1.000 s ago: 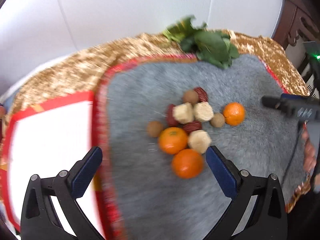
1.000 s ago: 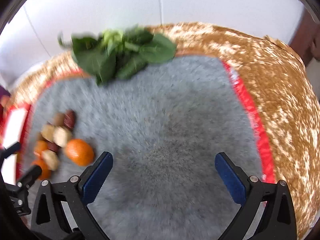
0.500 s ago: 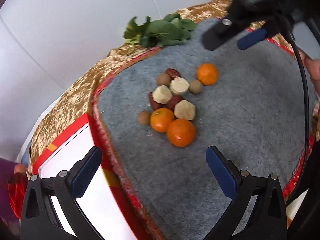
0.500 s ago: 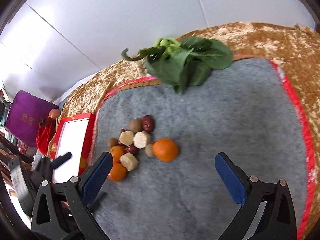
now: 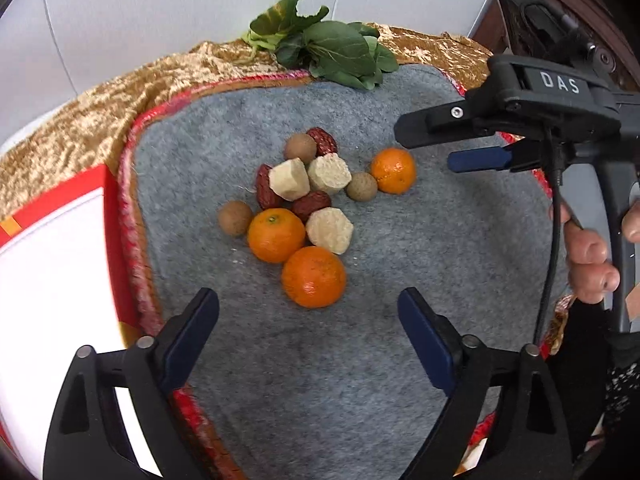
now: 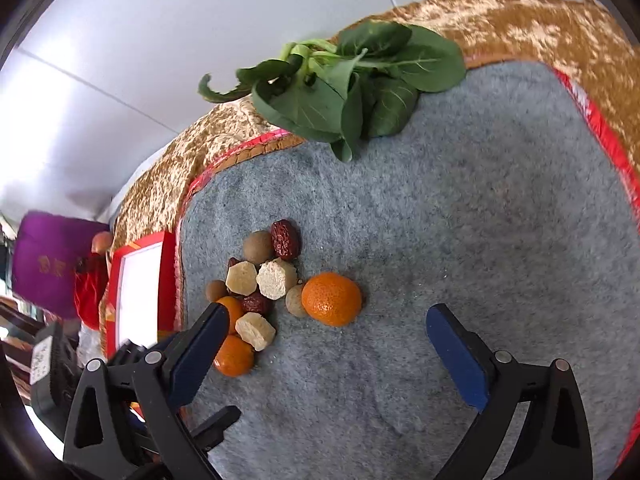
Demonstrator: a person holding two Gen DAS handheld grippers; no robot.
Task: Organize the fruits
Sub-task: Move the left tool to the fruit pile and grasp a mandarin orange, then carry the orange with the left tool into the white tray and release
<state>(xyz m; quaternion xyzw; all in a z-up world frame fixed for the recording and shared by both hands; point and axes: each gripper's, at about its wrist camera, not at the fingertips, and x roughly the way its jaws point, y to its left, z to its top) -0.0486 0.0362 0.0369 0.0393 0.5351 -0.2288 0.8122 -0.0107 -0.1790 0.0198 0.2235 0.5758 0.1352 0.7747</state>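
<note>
At the left edge lies a flat red-bordered white box, beside a grey felt mat with red trim spread over a gold crushed-velvet cloth on the bench. Mid-mat sits a touching heap of three orange tangerines, dark red dried dates, round brown longans and pale beige cut chunks, with a bunch of green leafy vegetable at the far edge. The left tongs, just closing slightly, gape empty near the nearest tangerine; the right tongs, likewise narrowing, hang wide and empty right of the heap.
</note>
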